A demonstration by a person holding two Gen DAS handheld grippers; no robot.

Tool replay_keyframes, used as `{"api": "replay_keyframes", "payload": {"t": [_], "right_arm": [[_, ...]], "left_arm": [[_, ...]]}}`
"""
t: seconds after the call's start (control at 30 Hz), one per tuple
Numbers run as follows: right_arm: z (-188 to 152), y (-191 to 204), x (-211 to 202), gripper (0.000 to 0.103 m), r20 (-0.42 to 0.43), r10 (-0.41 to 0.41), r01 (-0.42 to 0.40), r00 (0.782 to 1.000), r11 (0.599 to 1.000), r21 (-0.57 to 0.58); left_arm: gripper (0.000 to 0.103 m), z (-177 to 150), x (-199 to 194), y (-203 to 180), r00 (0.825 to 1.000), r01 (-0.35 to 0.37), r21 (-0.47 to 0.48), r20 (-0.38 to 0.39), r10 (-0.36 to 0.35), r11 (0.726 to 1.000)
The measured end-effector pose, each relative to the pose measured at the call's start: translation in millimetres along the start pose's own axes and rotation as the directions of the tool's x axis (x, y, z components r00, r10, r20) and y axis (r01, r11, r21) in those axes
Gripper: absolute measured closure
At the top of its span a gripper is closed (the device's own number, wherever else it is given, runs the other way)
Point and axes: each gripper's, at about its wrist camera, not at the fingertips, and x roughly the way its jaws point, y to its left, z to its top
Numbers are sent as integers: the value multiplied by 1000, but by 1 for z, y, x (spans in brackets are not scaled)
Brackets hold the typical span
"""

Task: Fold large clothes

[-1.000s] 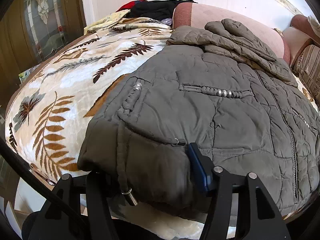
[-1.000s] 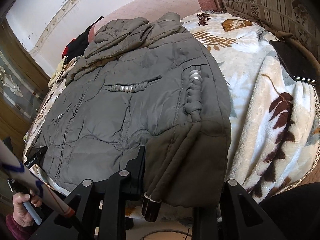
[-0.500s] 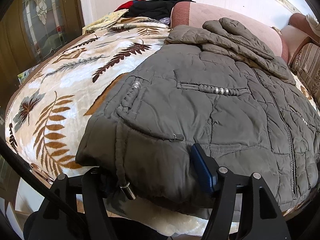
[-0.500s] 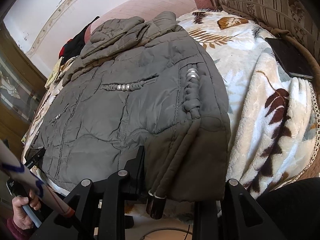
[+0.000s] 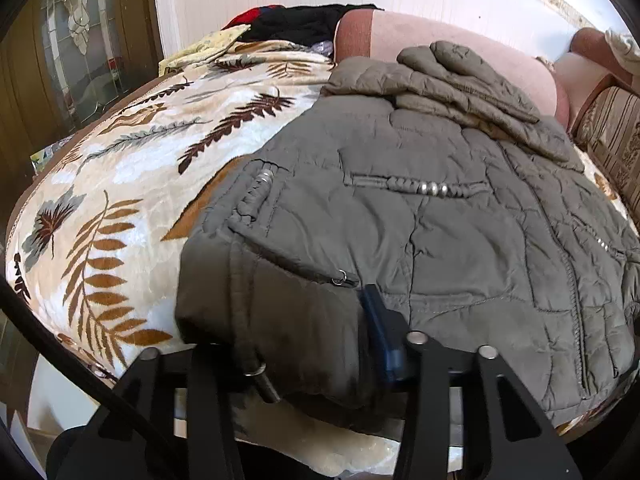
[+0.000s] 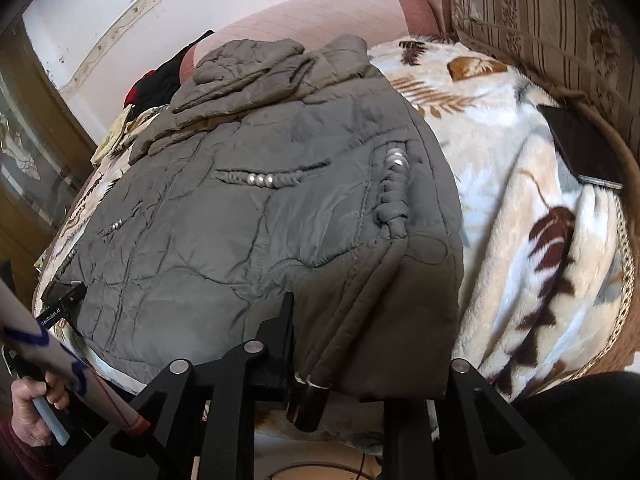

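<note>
A large olive-grey quilted jacket lies spread flat on a leaf-print blanket, hood and sleeves bunched at the far end. It also shows in the right wrist view. My left gripper straddles the jacket's left hem corner, its blue-padded finger on top of the fabric. My right gripper straddles the right hem corner, where a drawstring toggle hangs. The fabric hides how far either pair of jaws has closed.
The leaf-print blanket covers a bed or sofa with a pink backrest. Dark clothes are piled at the far end. A black phone lies on the blanket at right. A glass-panelled door stands left.
Both grippers have pushed slightly forward and up along the hem corners. The jacket looks closer in both views and otherwise lies as before.
</note>
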Motion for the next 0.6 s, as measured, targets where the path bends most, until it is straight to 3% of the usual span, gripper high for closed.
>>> {"api": "replay_keyframes", "payload": {"t": [0.23,0.6], "right_arm": [[14,6,-25,84,58,29,-27,998,999,-35],[10,0,-13,83,28,32,-32,999,999,-11]], "left_arm": [[70,4,-5,2,1000,14,-8,25,-14,1000],[69,4,1,-1,1000,-2,-6,8,2,1000]]}}
